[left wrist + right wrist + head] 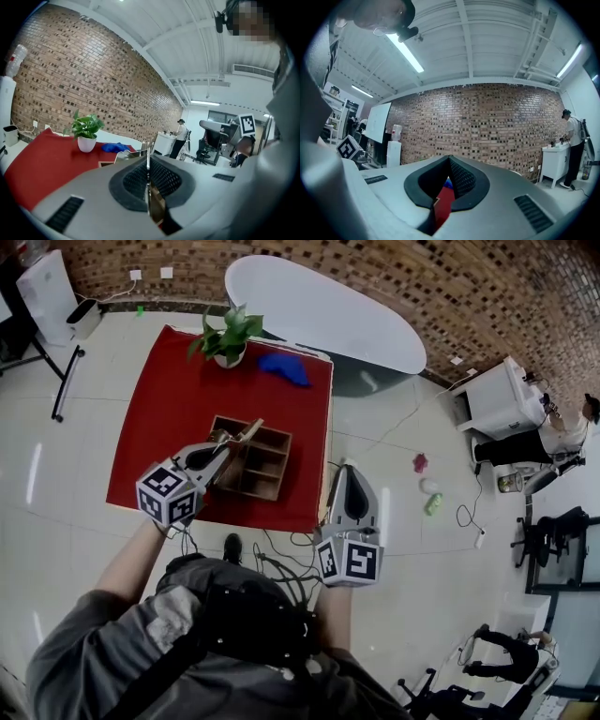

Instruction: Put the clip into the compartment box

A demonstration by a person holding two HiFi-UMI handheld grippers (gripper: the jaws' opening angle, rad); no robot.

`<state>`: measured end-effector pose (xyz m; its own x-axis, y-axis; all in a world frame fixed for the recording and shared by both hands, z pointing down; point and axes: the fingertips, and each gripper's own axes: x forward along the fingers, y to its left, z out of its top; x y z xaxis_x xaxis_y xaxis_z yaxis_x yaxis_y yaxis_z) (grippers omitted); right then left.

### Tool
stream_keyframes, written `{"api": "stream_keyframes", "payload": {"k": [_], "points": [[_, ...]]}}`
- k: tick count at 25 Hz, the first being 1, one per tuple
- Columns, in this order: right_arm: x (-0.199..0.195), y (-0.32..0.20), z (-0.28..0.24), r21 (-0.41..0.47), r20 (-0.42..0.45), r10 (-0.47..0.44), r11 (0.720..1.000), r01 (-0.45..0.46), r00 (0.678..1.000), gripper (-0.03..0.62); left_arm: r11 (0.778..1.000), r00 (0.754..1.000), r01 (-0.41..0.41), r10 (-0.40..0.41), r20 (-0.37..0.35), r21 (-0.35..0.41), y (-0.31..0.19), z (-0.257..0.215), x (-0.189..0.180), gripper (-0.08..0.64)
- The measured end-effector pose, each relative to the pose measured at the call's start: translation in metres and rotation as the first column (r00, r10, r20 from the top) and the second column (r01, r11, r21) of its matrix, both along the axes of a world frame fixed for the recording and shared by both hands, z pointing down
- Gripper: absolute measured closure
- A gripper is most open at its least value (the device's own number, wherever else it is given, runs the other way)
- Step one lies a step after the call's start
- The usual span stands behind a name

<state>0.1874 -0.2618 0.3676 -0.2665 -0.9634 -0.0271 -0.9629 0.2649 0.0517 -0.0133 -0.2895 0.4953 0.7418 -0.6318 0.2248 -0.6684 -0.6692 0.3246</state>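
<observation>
While the left hand-held gripper [251,430] hangs over the box [286,465], open red surface [169,399] runs ahead of it to the plant [228,338]. It grips the thin clip [148,164] at its tips. The right hand-held gripper [349,468], closed and empty, sits past the surface's edge.

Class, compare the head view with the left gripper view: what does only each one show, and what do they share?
Only the head view: the small pink object and small green object on the pale floor. Only the left gripper view: the white ceiling with its strip light. Both: the red cloth, the leafy plant in a white pot, the crumpled blue cloth and the brick wall.
</observation>
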Motion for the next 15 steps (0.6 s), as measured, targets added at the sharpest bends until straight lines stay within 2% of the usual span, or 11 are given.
{"api": "stream_keyframes", "payload": {"k": [4,11,15], "points": [[0.01,-0.01,0.007,-0.007,0.0,0.0,1.0,0.0,1.0,0.572,1.0,1.0,0.017,-0.016,0.025,-0.012,-0.003,0.024,0.008,0.537],[0.008,-0.02,0.014,-0.014,0.002,-0.021,1.0,0.021,1.0,0.572,0.998,0.991,-0.024,0.016,0.131,0.058,-0.001,0.034,0.013,0.534],[0.006,-0.024,0.018,-0.022,0.005,-0.029,0.999,0.03,1.0,0.572,0.998,0.99,-0.015,0.006,0.141,0.062,-0.001,0.038,0.01,0.526]]}}
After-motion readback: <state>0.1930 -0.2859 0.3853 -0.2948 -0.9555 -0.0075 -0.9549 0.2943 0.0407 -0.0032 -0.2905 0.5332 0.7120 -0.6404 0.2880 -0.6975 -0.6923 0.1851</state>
